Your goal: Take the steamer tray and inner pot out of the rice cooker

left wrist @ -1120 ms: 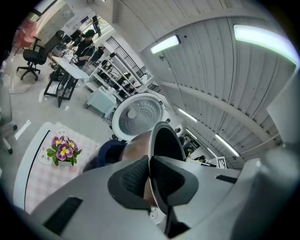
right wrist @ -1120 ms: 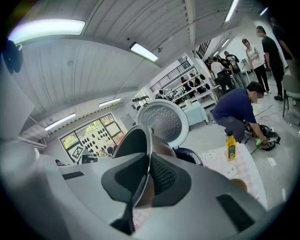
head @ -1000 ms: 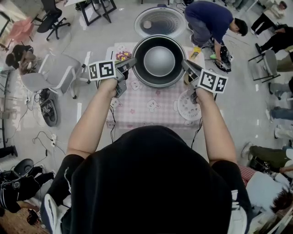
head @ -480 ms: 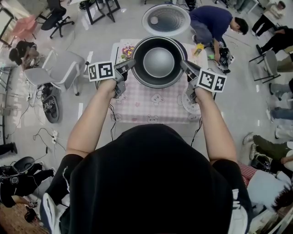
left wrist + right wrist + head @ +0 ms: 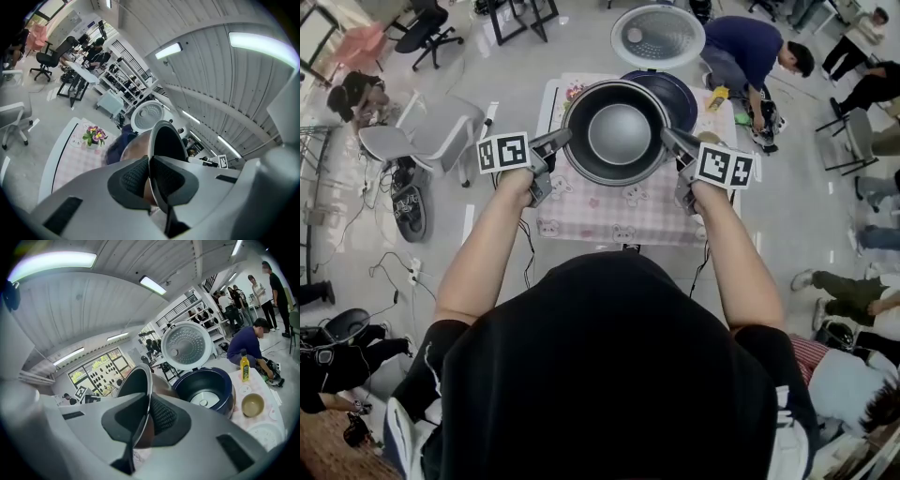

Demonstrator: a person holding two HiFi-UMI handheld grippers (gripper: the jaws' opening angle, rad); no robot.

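The dark inner pot (image 5: pixel 616 131) hangs in the air above the pink checked table (image 5: pixel 600 211), in front and to the left of the dark blue rice cooker (image 5: pixel 680 92). My left gripper (image 5: pixel 565 140) is shut on the pot's left rim and my right gripper (image 5: pixel 667 140) on its right rim. In the left gripper view the thin pot rim (image 5: pixel 161 136) runs between the pads of the left gripper (image 5: pixel 149 176). In the right gripper view the right gripper (image 5: pixel 145 416) pinches the pot (image 5: pixel 138 380) the same way. A white round tray (image 5: pixel 267 434) lies on the cloth.
The cooker's lid (image 5: pixel 657 36) stands open behind the empty cooker body (image 5: pixel 206 385). An oil bottle (image 5: pixel 243 365) and a small bowl (image 5: pixel 253 405) stand right of the cooker, a flower pot (image 5: pixel 95 136) at the far left corner. Chairs and people surround the table.
Both grippers have carried the pot away from the cooker, to the left and nearer to me; the empty cooker body now shows behind its right side. Both grips are unchanged.
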